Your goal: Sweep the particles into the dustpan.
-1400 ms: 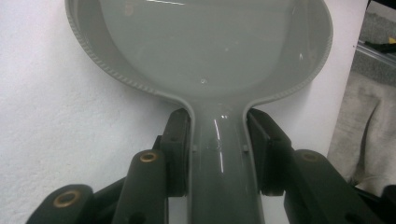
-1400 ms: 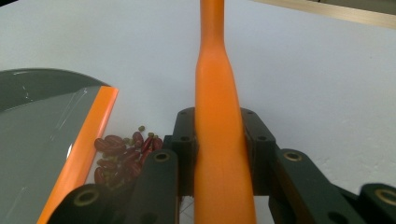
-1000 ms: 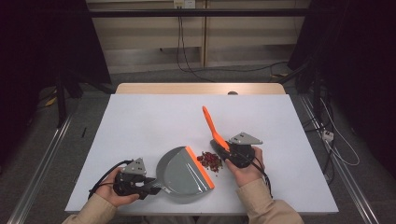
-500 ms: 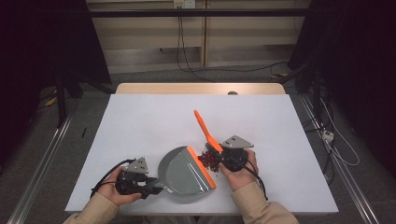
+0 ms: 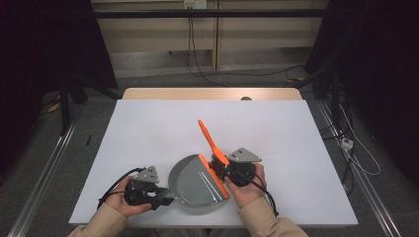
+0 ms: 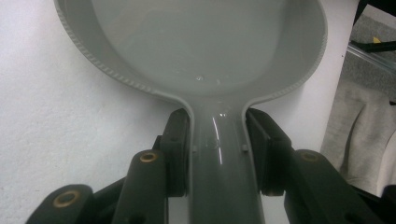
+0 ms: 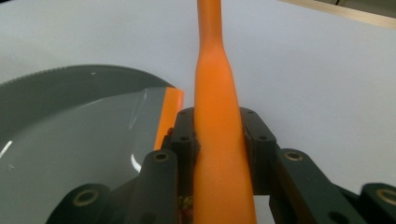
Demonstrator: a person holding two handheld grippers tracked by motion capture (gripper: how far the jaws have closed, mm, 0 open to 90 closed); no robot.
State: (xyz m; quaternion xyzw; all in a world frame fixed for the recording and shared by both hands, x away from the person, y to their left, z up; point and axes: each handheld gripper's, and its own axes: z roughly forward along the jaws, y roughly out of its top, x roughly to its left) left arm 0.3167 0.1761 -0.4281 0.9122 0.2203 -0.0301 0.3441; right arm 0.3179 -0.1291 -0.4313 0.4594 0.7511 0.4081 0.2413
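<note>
You hold a glossy grey plastic dustpan, its front lip a bright orange strip, its raised rim finely ribbed. Your other tool is a brush with a plain orange plastic handle, one unbroken colour along its length. Both black two-jaw grippers, left and right, show brass-coloured rivets and carry grey plates. Small dark red bits lie by the lip. The flat tabletop is plain white with a pale wooden far edge. Your sleeves are beige.

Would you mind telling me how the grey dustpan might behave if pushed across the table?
The grey dustpan looks like glossy moulded plastic, so probably stiff and light. Lying flat on the white table, it would likely slide, not tip. The left gripper clamps its handle.
</note>
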